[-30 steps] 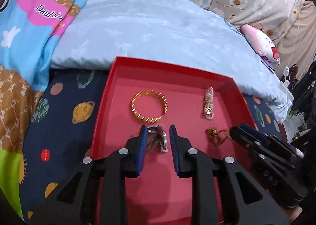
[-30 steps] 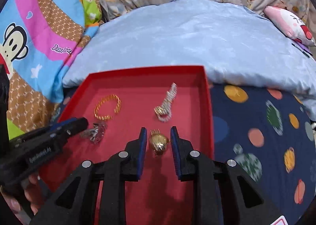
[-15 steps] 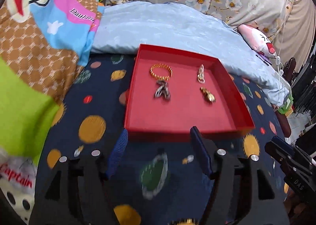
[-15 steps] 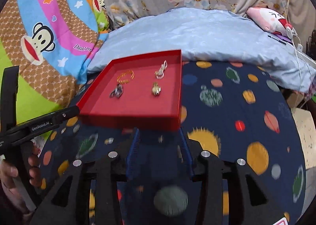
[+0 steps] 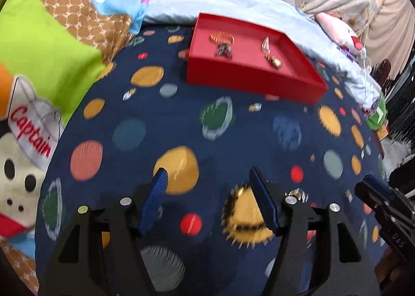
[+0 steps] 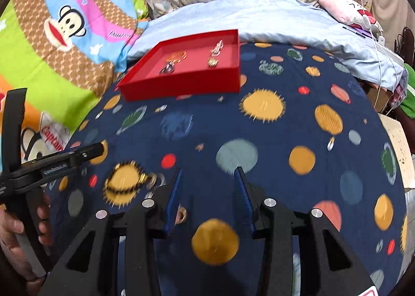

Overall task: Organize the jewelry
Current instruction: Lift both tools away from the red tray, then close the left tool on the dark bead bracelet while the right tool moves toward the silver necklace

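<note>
Right now both sets of jaws stand spread wide with nothing between them: the left gripper (image 5: 207,192) hangs over the navy planet-print bedspread (image 5: 233,140), and the right gripper (image 6: 207,192) does the same a little to its side. Just beside the right gripper's left finger, a small gold ring (image 6: 182,214) lies on the fabric, with what seems to be another gold piece (image 6: 149,179) near it, though blur makes that one hard to identify. Farther out, the red tray (image 6: 181,85) rests on the bedspread near the pale blue pillow (image 6: 259,15), well apart from both grippers. Inside it lie a gold bangle (image 5: 222,36), a dark silver piece (image 5: 223,49), a silvery chain (image 5: 266,44) and a small gold item (image 5: 275,62). The sorting looks mostly done, with the loose ring likely left to collect. The risk lies in that ring: it sits low on soft, yielding cloth, so descending fingers could press it into a fold or nip the fabric instead, and its gold blends easily with the yellow printed planets.
</note>
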